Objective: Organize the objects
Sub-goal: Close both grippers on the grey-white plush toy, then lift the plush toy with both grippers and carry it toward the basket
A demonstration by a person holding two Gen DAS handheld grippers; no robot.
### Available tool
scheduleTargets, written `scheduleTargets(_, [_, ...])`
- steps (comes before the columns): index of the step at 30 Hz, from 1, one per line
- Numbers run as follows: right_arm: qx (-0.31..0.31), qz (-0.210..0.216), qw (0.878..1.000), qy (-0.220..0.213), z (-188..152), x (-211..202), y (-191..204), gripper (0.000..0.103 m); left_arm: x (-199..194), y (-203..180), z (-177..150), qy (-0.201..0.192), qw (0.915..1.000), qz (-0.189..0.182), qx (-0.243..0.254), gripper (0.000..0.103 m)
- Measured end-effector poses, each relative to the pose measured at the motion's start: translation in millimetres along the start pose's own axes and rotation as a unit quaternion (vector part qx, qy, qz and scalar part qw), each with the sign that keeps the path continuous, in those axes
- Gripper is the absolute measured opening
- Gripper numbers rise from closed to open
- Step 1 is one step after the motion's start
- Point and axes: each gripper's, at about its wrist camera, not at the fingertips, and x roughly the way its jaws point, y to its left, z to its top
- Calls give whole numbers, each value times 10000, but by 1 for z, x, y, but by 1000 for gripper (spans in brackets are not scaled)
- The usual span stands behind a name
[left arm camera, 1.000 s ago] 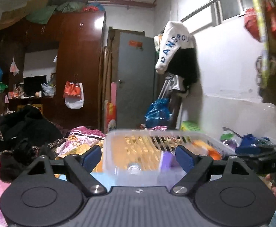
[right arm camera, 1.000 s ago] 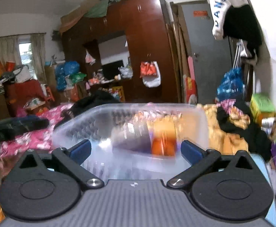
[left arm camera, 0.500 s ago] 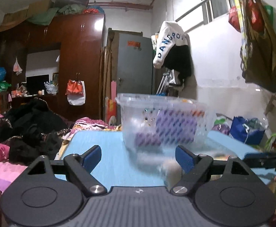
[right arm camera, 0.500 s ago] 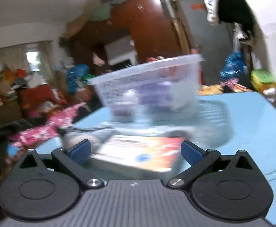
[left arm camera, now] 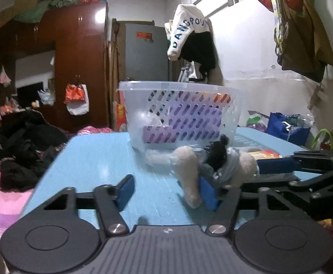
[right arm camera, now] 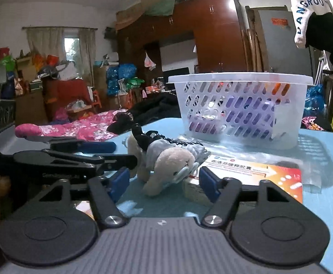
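Note:
A cream plush toy (left arm camera: 189, 166) (right arm camera: 166, 164) with a grey top and black head lies on the light blue table (left arm camera: 93, 159) in front of a clear slotted basket (left arm camera: 182, 114) (right arm camera: 241, 107) that holds purple items. My left gripper (left arm camera: 166, 191) is low over the table with its jaws closing; the toy's leg rests against the right pad and the left pad is free. My right gripper (right arm camera: 164, 183) is also closing, with the toy lying between its fingers, unpressed. A red and white box (right arm camera: 253, 173) lies by its right finger.
A crumpled clear plastic bag (right arm camera: 246, 150) lies between the box and the basket. Heaps of clothes (left arm camera: 22, 150) and pink bedding (right arm camera: 75, 127) lie off the table's left edge. A wardrobe (left arm camera: 75, 64), a grey door and hanging bags line the walls behind.
Both grippers came down from above the basket to table level just in front of it. Their jaws narrowed. The plush toy and the box came into view.

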Motion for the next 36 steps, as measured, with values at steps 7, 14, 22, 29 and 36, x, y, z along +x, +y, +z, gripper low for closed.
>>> scheduleTargets(7, [-116, -134, 9998, 52, 2, 5, 10, 50, 9, -12, 1, 8, 9998, -95, 190, 38])
scheduleTargets(14, [-86, -123, 9998, 127, 4, 8, 4, 34, 8, -15, -1, -3, 9996, -145, 250, 28])
scheduleTargets(22, [-193, -166, 9996, -83, 5, -2, 4, 30, 0, -27, -2, -104, 9988, -134, 465, 17])
scheduleTargets(29, [-254, -89, 9995, -190, 8, -7, 3, 30, -7, -26, 2, -241, 9987, -120, 432, 16])
scheduleTargets(36, [-353, -111, 9984, -419, 13, -16, 3, 28, -13, -32, 8, -424, 9977, -55, 519, 16])
